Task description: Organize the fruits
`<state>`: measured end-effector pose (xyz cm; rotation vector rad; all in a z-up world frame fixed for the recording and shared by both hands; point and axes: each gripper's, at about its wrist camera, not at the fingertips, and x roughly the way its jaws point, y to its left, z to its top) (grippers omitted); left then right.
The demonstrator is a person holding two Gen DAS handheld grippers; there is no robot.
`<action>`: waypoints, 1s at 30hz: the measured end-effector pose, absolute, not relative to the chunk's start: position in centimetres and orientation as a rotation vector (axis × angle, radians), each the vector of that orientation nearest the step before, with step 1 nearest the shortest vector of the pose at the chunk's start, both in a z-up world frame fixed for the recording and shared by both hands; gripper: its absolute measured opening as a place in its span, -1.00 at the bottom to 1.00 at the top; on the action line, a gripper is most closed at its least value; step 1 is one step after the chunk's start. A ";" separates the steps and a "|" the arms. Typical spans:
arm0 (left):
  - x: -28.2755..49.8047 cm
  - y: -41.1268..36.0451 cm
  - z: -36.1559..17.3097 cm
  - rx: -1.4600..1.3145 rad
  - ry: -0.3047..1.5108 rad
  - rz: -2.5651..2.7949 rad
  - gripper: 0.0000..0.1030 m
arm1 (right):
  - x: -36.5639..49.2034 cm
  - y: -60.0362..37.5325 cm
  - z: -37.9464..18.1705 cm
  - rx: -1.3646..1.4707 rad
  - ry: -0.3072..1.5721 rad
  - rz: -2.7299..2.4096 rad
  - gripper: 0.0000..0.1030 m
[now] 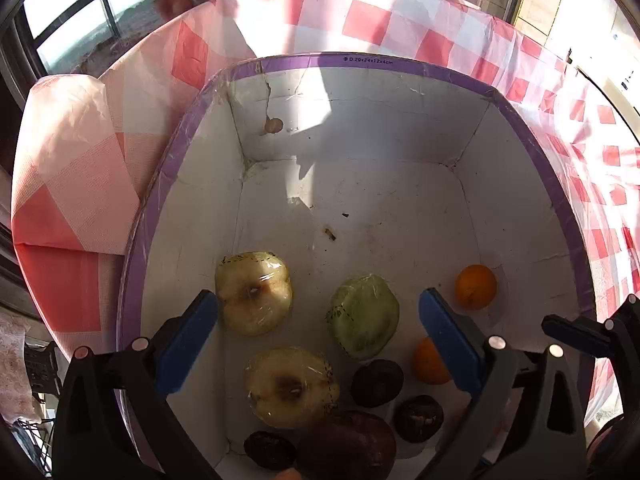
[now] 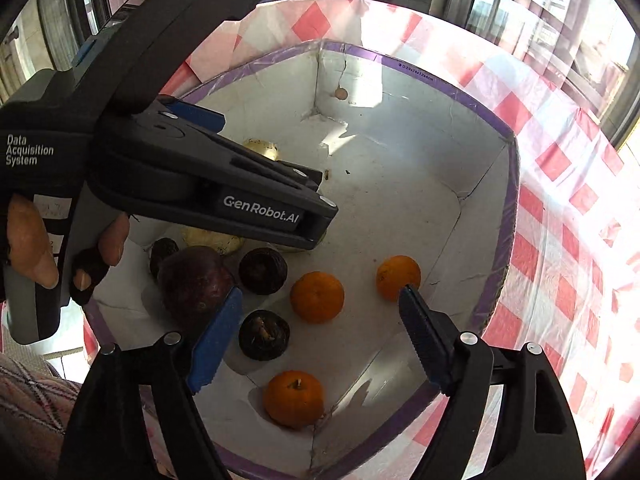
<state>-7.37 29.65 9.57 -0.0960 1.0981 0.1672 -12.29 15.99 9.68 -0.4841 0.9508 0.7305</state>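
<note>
A: We see a checked worktop point(image 1: 400, 24) carrying a purple-rimmed box point(image 1: 360, 60) where the fruit lies: wrapped apples point(image 1: 253, 294), oranges point(image 2: 317, 297), dark mangosteens point(image 2: 264, 334).

B: Left tongs point(image 1: 318, 336) and right tongs point(image 2: 320, 336) gape wide over it, holding nothing. We judge this a drop-off step; next we need fruit from outside the box.

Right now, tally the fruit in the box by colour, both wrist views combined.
Orange fruits: 3
Film-wrapped pale fruits: 3 (two yellowish, one green)
Small dark round fruits: 3
Large dark red fruit: 1
Total: 10
</note>
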 end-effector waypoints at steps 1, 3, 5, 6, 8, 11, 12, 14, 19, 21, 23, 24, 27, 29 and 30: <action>-7.4 29.8 9.5 -0.105 1.100 0.167 0.95 | -12.3 15.9 9.6 -0.481 0.958 0.729 0.61; -7.4 30.0 9.7 -0.116 1.098 0.169 0.95 | -12.4 15.8 9.7 -0.477 0.963 0.723 0.68; -7.5 30.2 10.2 -0.106 1.090 0.207 0.95 | -12.4 15.6 9.6 -0.466 0.974 0.721 0.68; -7.5 30.2 10.5 -0.097 1.085 0.231 0.95 | -12.4 15.5 9.7 -0.460 0.976 0.724 0.68; -7.6 30.3 10.9 -0.080 1.080 0.273 0.95 | -12.5 15.5 9.7 -0.452 0.980 0.726 0.68; -7.6 30.4 11.0 -0.084 1.095 0.262 0.95 | -12.4 15.5 9.7 -0.453 0.982 0.724 0.68; -7.7 30.4 10.9 -0.087 1.104 0.252 0.95 | -12.4 15.6 9.7 -0.454 0.982 0.723 0.68; -7.7 30.3 10.9 -0.085 1.118 0.242 0.95 | -12.4 15.5 9.7 -0.455 0.982 0.723 0.68; -7.7 30.2 10.6 -0.081 1.145 0.234 0.95 | -12.2 15.6 9.5 -0.456 0.982 0.721 0.68; -7.6 30.2 10.5 -0.083 1.151 0.231 0.95 | -12.2 15.6 9.5 -0.456 0.981 0.719 0.68; -7.6 30.2 10.4 -0.083 1.156 0.230 0.95 | -12.2 15.6 9.5 -0.459 0.980 0.718 0.68; -7.6 30.2 10.4 -0.085 1.157 0.228 0.95 | -12.2 15.5 9.5 -0.459 0.980 0.719 0.68; -7.6 30.2 10.3 -0.090 1.161 0.221 0.95 | -12.3 15.5 9.5 -0.459 0.978 0.717 0.68; -7.6 30.3 10.2 -0.097 1.167 0.216 0.95 | -12.4 15.4 9.5 -0.460 0.977 0.717 0.68; -7.7 30.3 10.2 -0.101 1.170 0.215 0.95 | -12.4 15.4 9.5 -0.461 0.976 0.716 0.68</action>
